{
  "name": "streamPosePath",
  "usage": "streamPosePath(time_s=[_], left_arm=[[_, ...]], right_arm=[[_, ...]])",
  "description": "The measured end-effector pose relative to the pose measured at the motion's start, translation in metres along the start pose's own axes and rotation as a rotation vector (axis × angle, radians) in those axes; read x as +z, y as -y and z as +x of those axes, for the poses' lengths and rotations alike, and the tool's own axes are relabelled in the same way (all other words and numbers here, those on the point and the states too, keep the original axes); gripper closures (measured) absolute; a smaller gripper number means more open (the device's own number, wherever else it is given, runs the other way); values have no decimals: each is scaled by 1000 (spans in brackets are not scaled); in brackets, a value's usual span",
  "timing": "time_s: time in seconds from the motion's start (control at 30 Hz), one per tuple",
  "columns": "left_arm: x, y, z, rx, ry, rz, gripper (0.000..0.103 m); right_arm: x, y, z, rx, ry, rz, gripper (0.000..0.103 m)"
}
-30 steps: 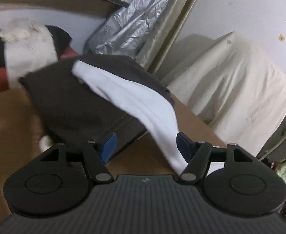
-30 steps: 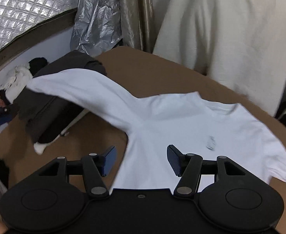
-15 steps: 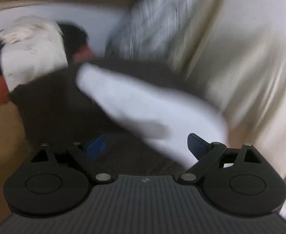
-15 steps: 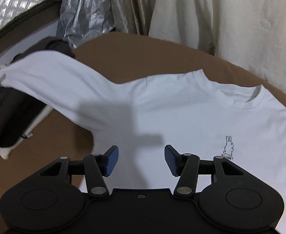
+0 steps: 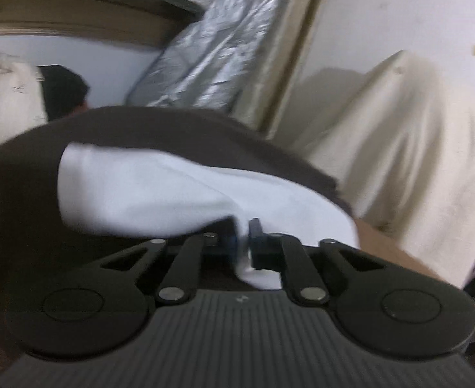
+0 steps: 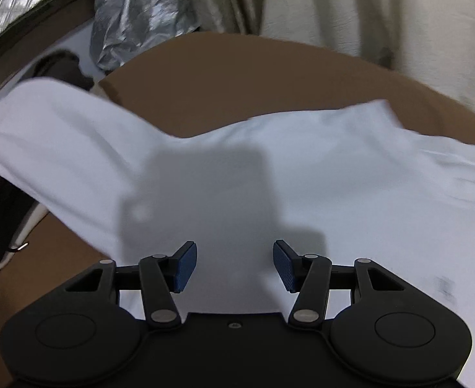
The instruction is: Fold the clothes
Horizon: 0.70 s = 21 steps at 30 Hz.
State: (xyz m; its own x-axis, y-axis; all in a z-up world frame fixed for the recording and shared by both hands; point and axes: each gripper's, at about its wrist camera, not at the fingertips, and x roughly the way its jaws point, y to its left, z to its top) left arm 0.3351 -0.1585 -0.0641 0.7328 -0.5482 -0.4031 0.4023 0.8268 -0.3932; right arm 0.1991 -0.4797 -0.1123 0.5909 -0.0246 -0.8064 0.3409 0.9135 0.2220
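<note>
Brown table (image 6: 270, 74) before cream drapes (image 6: 383, 9) (silver foil beside), one white shirt (image 6: 350, 200), one dark garment (image 5: 172, 135), left gripper (image 5: 243, 239) pinching shirt, right gripper (image 6: 235, 266) agape, empty.

No text can be read; the white shirt's (image 6: 350, 194) small dark print is blurred.
</note>
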Motion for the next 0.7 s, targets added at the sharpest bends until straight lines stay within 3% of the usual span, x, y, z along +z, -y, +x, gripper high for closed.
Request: streamPosePath(time_s=[0.17, 0.33, 0.5, 0.67, 0.7], left_arm=[[-4, 19, -10, -143, 54, 49, 98], [-13, 42, -13, -243, 65, 61, 98], [-31, 79, -15, -338, 40, 101, 98], [-53, 135, -24, -527, 27, 146, 98], [-63, 152, -23, -568, -7, 146, 98]], right_arm=[[-6, -43, 41, -87, 41, -130, 40], [-4, -54, 38, -74, 34, -178, 40], [-26, -14, -24, 8, 141, 46, 40], [-69, 38, -82, -16, 253, 255, 40], [-77, 47, -90, -31, 262, 280, 40]])
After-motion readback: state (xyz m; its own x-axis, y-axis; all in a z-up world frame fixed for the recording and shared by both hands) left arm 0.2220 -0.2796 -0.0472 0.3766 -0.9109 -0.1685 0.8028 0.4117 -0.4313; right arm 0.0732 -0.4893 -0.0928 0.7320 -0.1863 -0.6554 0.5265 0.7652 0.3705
